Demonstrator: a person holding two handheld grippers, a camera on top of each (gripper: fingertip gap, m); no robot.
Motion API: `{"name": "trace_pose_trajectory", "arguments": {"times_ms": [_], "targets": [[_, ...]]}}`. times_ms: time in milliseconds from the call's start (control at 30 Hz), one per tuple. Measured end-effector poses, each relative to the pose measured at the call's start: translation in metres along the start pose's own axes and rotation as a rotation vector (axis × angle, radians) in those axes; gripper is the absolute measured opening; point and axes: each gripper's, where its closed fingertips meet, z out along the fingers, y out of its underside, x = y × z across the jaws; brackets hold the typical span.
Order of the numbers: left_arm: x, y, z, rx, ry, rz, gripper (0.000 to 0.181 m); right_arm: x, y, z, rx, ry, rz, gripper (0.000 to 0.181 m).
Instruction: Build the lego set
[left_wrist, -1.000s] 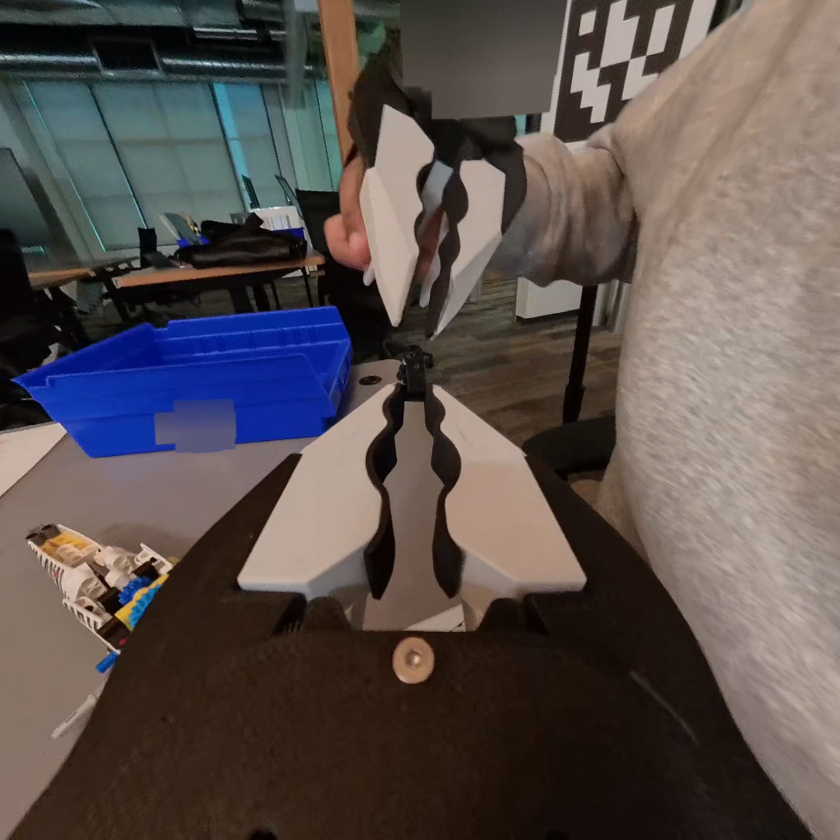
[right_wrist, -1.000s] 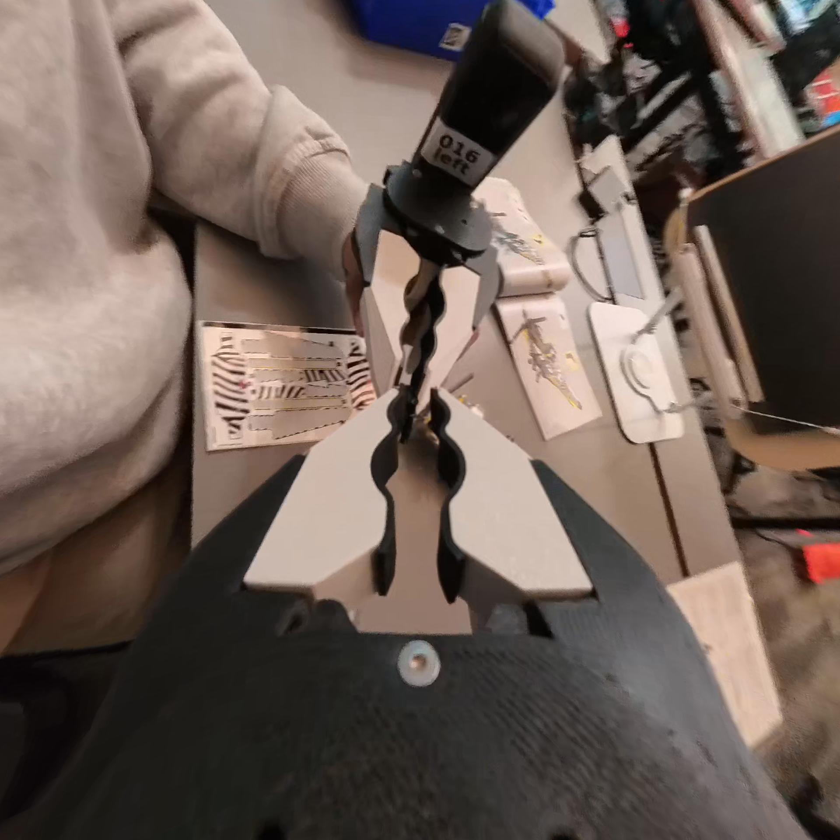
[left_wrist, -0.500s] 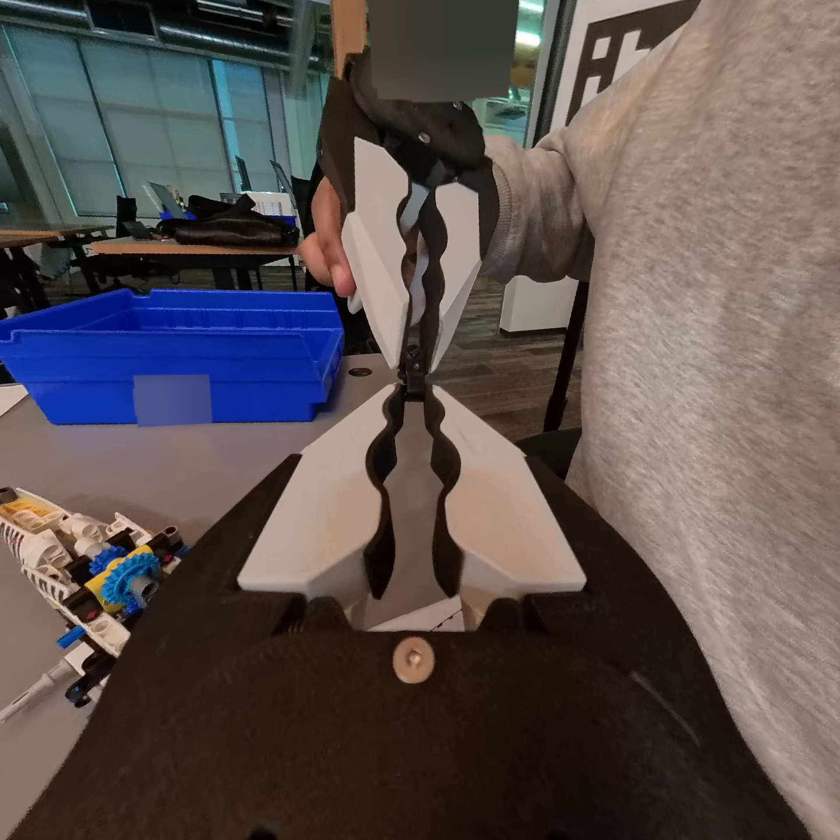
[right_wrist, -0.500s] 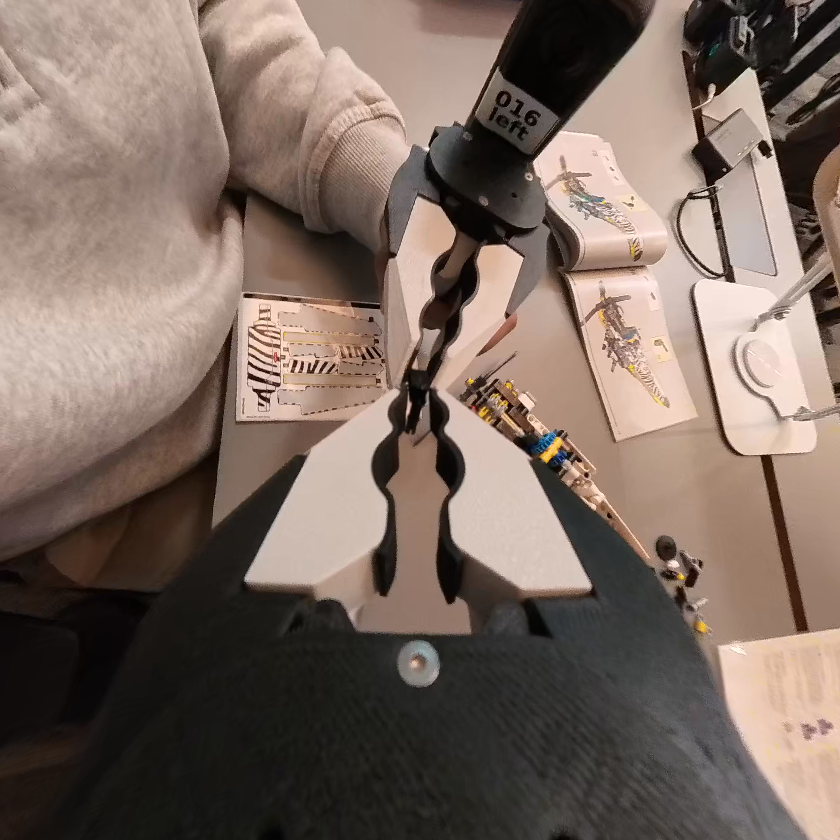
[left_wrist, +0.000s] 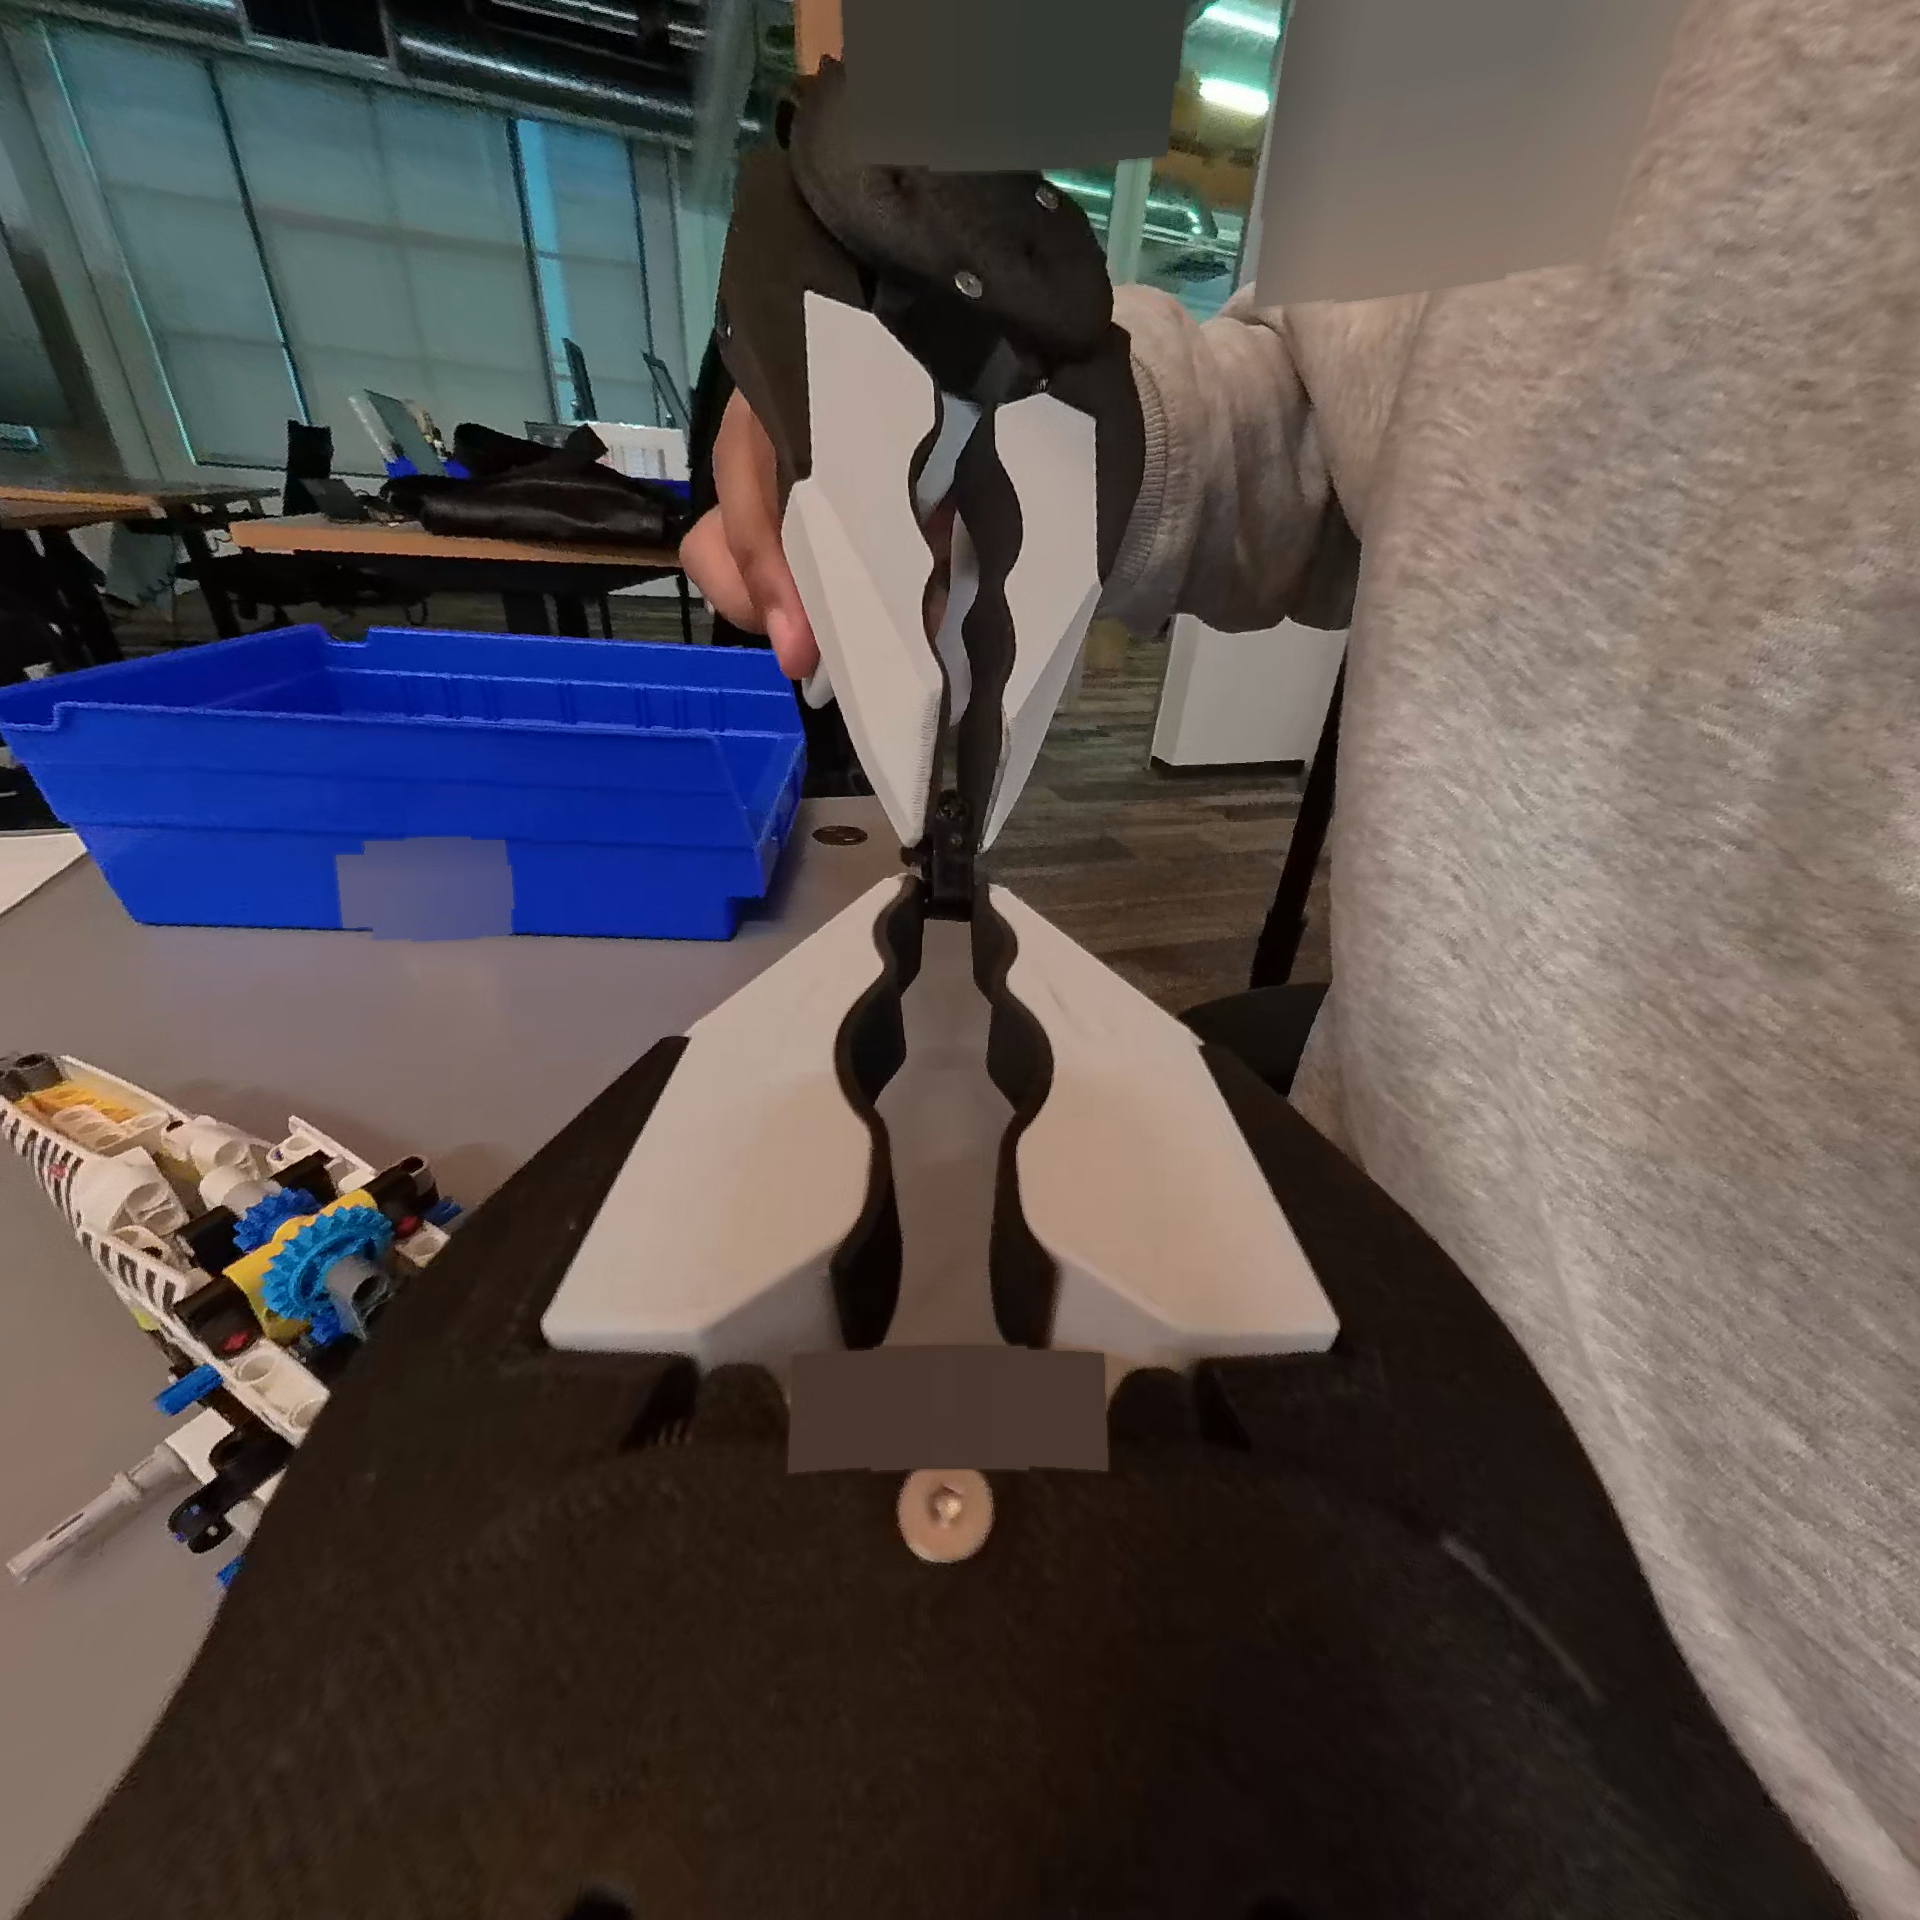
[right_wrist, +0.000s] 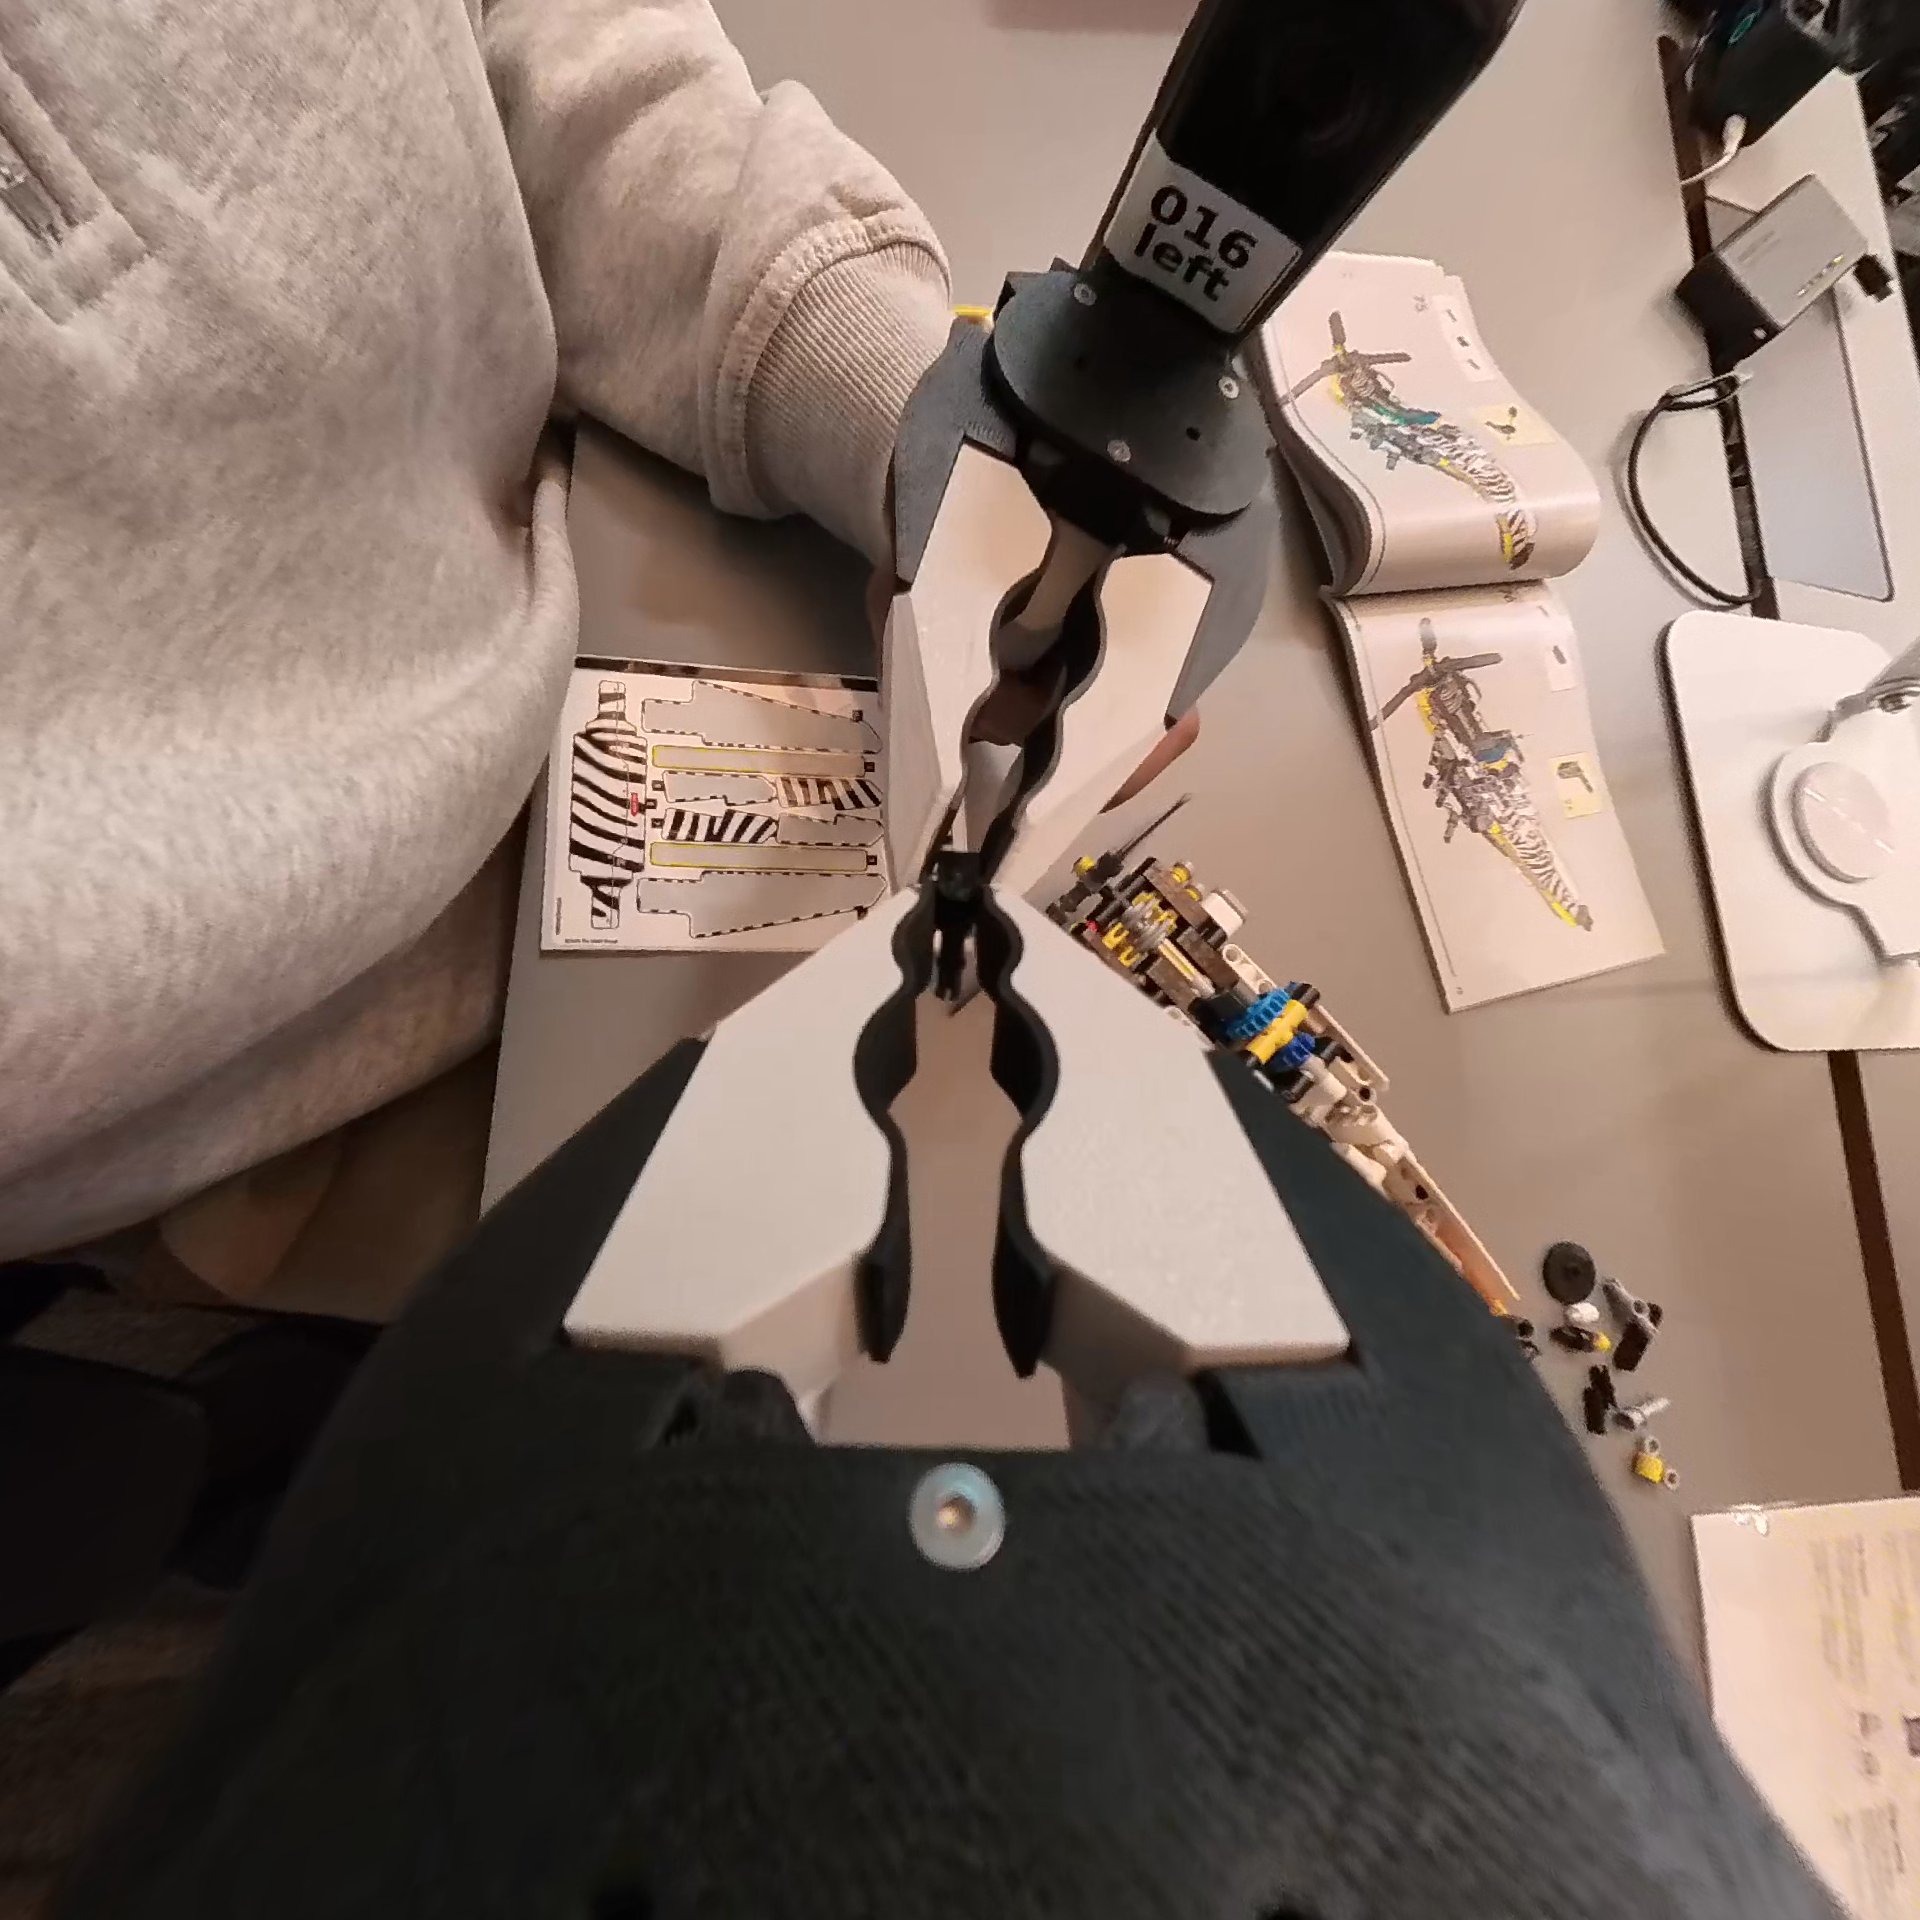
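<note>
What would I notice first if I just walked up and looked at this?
Two white-and-black grippers meet tip to tip in mid-air, both pinching one small black lego piece: the left gripper from below, the right gripper from above. On the grey table lies a half-built white, zebra-striped lego model with blue gears, left of the grippers, with a big blue plastic bin behind it.

Each wrist view looks along its own fingers at the other (tip-to-tip, close), sharing the table (left_wrist: 312, 997).

Bin (left_wrist: 416, 769) behind model (left_wrist: 208, 1236), sticker sheet (right_wrist: 717, 810) left, booklet (right_wrist: 1455, 623) right
</note>
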Motion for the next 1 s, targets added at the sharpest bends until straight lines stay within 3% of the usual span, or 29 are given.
{"name": "trace_pose_trajectory", "arguments": {"times_ms": [100,200,400,500,633,800,1000], "targets": [[-0.007,-0.003,-0.002,0.006,-0.041,-0.011,0.010,0.008,0.002,-0.002,-0.022,0.019,-0.006,0.004],[-0.024,-0.008,-0.012,-0.006,-0.118,-0.065,0.032,0.024,0.018,-0.004,-0.102,0.075,-0.038,0.004],[-0.052,-0.017,-0.033,-0.110,-0.327,-0.048,0.037,0.051,0.060,0.014,-0.266,0.095,-0.179,0.004],[-0.077,-0.008,-0.050,-0.131,-0.442,-0.093,0.040,0.063,0.069,0.028,-0.306,0.058,-0.198,0.004],[-0.117,0.025,-0.074,-0.189,-0.580,-0.282,0.040,0.067,0.084,0.039,-0.380,-0.006,-0.295,0.004],[-0.131,0.054,-0.073,-0.436,-0.473,-0.516,0.044,0.069,0.092,0.048,-0.454,-0.075,-0.379,0.004],[-0.135,0.081,-0.059,-0.572,-0.414,-0.526,0.041,0.073,0.096,0.053,-0.483,-0.135,-0.450,0.004]]}}
